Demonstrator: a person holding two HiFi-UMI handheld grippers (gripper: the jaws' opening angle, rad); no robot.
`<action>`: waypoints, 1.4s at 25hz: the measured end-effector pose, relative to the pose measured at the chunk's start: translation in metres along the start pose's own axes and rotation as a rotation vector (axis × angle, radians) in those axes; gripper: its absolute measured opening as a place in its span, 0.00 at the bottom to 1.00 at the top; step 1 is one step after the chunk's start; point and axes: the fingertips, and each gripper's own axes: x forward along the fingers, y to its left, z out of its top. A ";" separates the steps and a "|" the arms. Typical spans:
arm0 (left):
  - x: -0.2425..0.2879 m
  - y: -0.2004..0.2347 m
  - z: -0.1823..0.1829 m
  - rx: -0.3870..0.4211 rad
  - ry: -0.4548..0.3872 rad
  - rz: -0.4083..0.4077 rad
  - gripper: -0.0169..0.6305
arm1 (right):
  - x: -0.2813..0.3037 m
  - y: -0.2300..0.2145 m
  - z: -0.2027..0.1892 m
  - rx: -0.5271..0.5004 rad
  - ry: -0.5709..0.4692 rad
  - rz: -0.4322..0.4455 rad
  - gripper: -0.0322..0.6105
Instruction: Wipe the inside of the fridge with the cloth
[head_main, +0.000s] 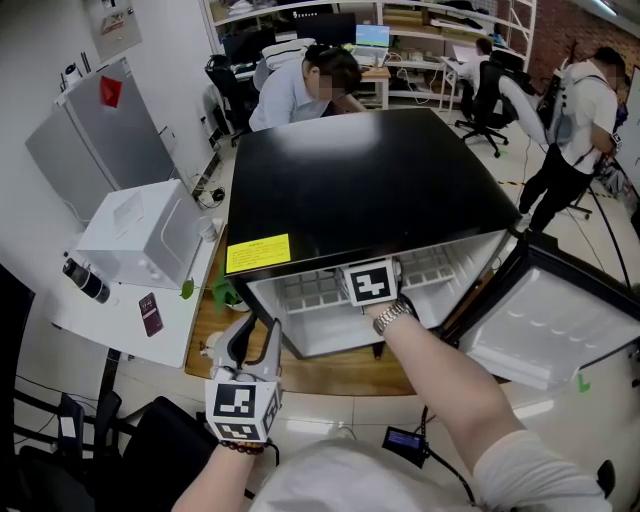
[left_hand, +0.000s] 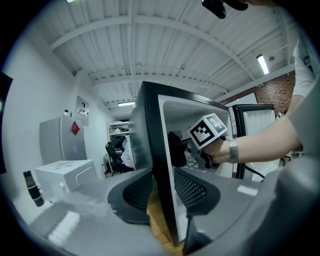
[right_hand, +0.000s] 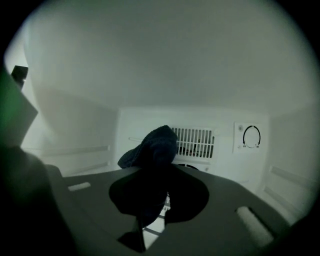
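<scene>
Held the left gripper (head_main: 255, 345) low at the left, just outside the small black-topped fridge with the white plastic interior (head_main: 370, 180), jaws apart and gripping nothing. Saw the fridge's black front edge (left_hand: 159, 170) lined up between them, with a gap showing on either side, so no pinch there. Reached the right gripper (right_hand: 160, 195) deep into the fridge cavity, jaws closed on the bunched dark blue cloth (right_hand: 152, 147), a rounded wad of it poking out past the tips and a tail hanging below. Found the cloth therefore inside the fridge, in front of the white back wall with its slotted vent grille (right_hand: 195, 141) and round thermostat dial (right_hand: 251, 136); could not tell whether touching any surface. Judged the cloth soft, light and limp: likely to fold, drape and mould itself to ribs and corners, unlikely to slide out of a firm pinch, harmless if dropped. Judged the best hold a gathered bunch near the middle, much as here, leaving enough wad ahead of the tips to keep hard jaws off the plastic. Noted the white-lined fridge door (head_main: 545, 320) swung open at the right.
</scene>
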 end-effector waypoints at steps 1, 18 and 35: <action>0.000 0.000 0.000 -0.001 0.001 0.001 0.23 | -0.001 -0.003 0.000 0.001 0.001 -0.004 0.14; 0.000 0.000 0.000 -0.013 0.004 0.021 0.23 | -0.020 -0.054 -0.007 0.009 0.015 -0.090 0.14; 0.000 0.002 0.000 -0.020 0.007 0.036 0.23 | -0.037 -0.107 -0.018 0.043 0.046 -0.200 0.14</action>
